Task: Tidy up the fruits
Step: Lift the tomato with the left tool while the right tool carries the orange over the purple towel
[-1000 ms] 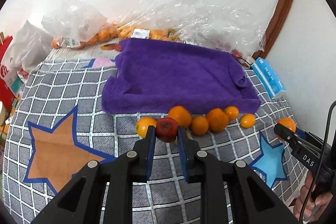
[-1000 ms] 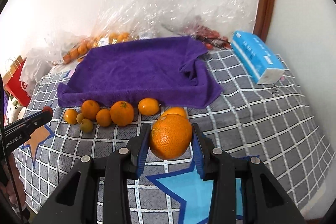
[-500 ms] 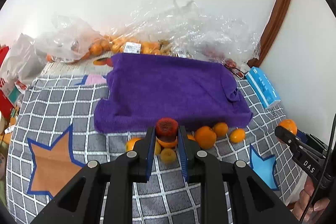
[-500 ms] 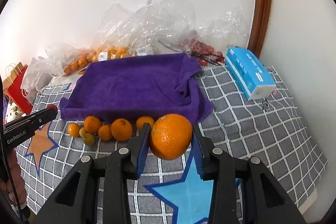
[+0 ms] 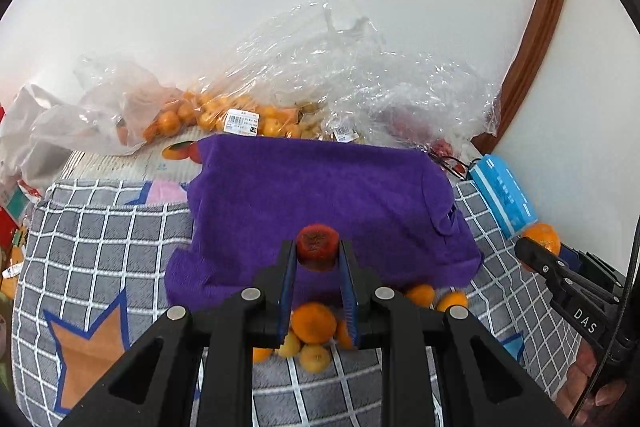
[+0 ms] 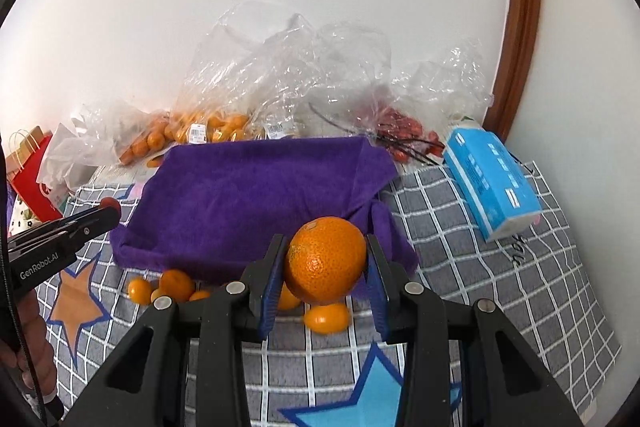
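The left gripper (image 5: 318, 259) is pinching a small red fruit (image 5: 317, 247) over the purple towel (image 5: 312, 195). The right gripper (image 6: 326, 261) is squeezing a big orange (image 6: 325, 259) above the towel's edge, loose oranges (image 6: 176, 285) lying at 8 o'clock.

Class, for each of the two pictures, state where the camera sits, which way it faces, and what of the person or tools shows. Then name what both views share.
Left wrist: sits behind the left tongs, facing the purple towel and wall; they grip a red fruit; right tongs and hand show at right.
Right wrist: sits behind the right tongs gripping a large orange, facing likewise; left tongs show at left.
Shared: towel, loose oranges, blue tissue pack, plastic bags.
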`<act>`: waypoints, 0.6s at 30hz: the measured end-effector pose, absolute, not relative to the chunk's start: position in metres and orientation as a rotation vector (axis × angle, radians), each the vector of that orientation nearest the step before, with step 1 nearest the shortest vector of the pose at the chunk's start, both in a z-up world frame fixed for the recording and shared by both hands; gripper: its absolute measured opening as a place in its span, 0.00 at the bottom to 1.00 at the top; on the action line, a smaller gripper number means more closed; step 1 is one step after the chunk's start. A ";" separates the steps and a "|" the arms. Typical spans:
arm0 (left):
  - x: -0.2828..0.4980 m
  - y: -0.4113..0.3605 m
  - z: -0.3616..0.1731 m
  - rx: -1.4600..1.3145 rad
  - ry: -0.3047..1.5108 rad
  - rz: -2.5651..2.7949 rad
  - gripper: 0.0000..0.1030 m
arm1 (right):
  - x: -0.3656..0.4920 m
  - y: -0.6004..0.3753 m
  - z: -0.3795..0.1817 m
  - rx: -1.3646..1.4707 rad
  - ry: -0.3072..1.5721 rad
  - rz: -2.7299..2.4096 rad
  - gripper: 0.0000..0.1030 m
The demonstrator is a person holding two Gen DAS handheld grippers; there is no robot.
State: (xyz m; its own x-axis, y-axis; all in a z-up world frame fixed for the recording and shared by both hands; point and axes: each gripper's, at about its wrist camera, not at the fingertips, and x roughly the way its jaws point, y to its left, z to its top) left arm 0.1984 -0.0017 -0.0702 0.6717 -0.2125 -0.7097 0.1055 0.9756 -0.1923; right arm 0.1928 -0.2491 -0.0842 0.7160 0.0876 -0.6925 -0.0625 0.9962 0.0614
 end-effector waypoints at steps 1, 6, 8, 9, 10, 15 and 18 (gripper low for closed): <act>0.202 -0.002 -0.071 -0.140 0.817 -0.180 0.20 | 0.198 -0.249 -0.085 0.035 0.768 0.085 0.37; 0.220 0.000 -0.075 -0.133 0.824 -0.159 0.20 | 0.219 -0.248 -0.089 0.033 0.758 0.088 0.37; 0.226 0.002 -0.076 -0.122 0.819 -0.132 0.20 | 0.229 -0.247 -0.092 0.030 0.758 0.087 0.37; 0.229 0.003 -0.077 -0.118 0.819 -0.127 0.20 | 0.234 -0.247 -0.094 0.031 0.758 0.086 0.37; 0.233 0.004 -0.078 -0.119 0.822 -0.128 0.20 | 0.238 -0.246 -0.096 0.034 0.761 0.086 0.37; 0.248 0.006 -0.083 -0.115 0.827 -0.129 0.20 | 0.258 -0.244 -0.105 0.040 0.767 0.090 0.37; 0.258 0.007 -0.088 -0.126 0.841 -0.130 0.20 | 0.268 -0.242 -0.110 0.040 0.769 0.090 0.37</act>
State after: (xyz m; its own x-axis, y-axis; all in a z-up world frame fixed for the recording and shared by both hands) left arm 0.2582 0.0070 -0.0882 0.6596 -0.1647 -0.7334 0.0650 0.9846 -0.1626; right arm 0.2679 -0.2418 -0.1099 0.7152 0.0963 -0.6922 -0.0668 0.9953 0.0694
